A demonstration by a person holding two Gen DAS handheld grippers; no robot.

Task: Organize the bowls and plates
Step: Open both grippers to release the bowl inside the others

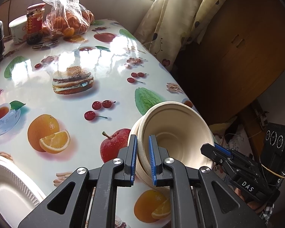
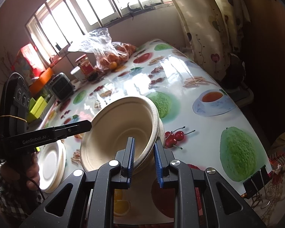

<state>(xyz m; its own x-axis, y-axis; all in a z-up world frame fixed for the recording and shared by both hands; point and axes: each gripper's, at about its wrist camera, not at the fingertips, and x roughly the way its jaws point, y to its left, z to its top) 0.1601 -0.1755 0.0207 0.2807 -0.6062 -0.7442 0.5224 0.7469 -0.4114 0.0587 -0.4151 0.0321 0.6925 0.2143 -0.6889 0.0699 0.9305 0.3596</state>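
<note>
Indoors, fruit-print table (image 1: 70, 60) by window (image 2: 76, 15); both hand-held grippers seemingly clamp nested bowls (image 1: 176, 133).

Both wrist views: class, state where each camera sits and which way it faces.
Left wrist: on the left claw, angled down over the table; claw clamps the stacked bowls; right claw enters from the right.
Right wrist: on the right claw, facing the window; claw grips the bowls' near rim; left claw and a sleeve at left.
Shared: bowls, white plates, bag of oranges.
</note>
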